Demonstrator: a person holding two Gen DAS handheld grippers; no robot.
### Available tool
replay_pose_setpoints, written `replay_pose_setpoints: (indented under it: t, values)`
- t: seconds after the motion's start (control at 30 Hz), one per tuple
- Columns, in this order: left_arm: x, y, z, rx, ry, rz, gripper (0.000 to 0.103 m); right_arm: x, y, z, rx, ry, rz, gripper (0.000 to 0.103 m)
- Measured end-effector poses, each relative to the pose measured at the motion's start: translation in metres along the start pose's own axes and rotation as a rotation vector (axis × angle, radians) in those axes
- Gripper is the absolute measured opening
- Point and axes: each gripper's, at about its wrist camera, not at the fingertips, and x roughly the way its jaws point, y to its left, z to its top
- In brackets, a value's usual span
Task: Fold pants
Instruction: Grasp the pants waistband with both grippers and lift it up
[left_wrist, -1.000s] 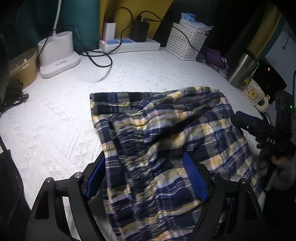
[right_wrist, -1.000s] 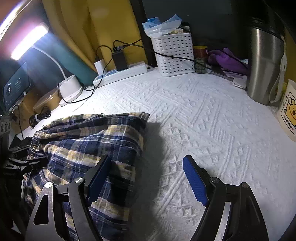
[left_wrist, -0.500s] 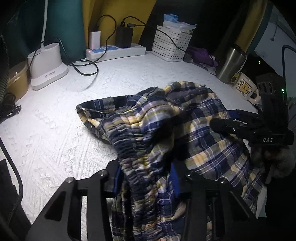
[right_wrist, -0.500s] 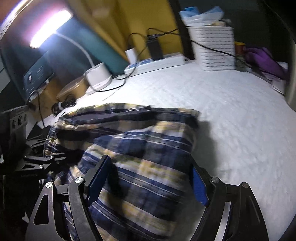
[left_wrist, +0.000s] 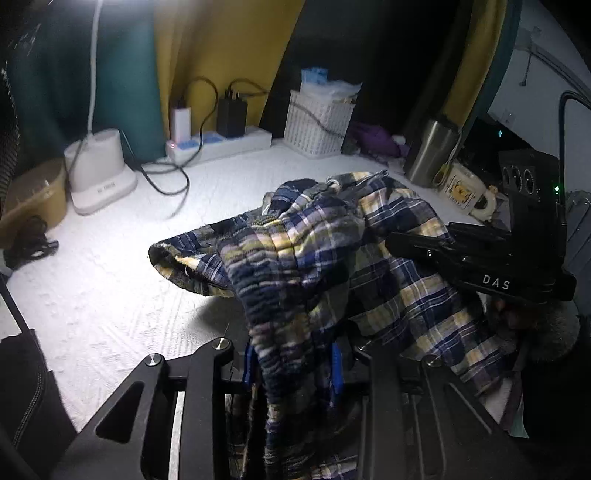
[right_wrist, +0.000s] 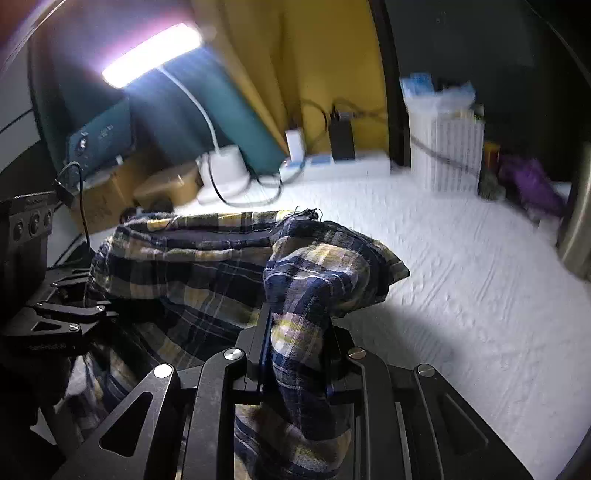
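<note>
while closing | both hand-held grippers (left_wrist: 291, 363) (right_wrist: 295, 350) pinch plaid pants (left_wrist: 332, 251)

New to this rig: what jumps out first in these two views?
The plaid pants, bunched up in the middle of the white textured bedspread, with both grippers' jaws closing on gathered fabric: the left gripper on the elastic waistband, the right gripper on a plaid fold. Next, the glaring lamp bar at upper left of the right wrist view, over a cluttered back edge with a white basket.
</note>
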Motion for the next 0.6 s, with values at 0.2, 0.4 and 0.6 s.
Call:
replay_pose_setpoints:
  t: [0.2, 0.4, 0.6]
  values:
    - [-0.041, -0.013, 0.006, 0.028, -0.099, -0.001, 0.029, -0.041, 0.018, 0.008, -0.036, -0.098, -0.012, 0.022]
    - [-0.075, -0.027, 0.004, 0.064, -0.163, 0.015, 0.029, -0.076, 0.04, 0.012, -0.08, -0.168, -0.024, 0.022]
    - [-0.113, -0.037, -0.001, 0.084, -0.237, 0.032, 0.029, -0.109, 0.062, 0.013, -0.108, -0.238, -0.028, 0.022]
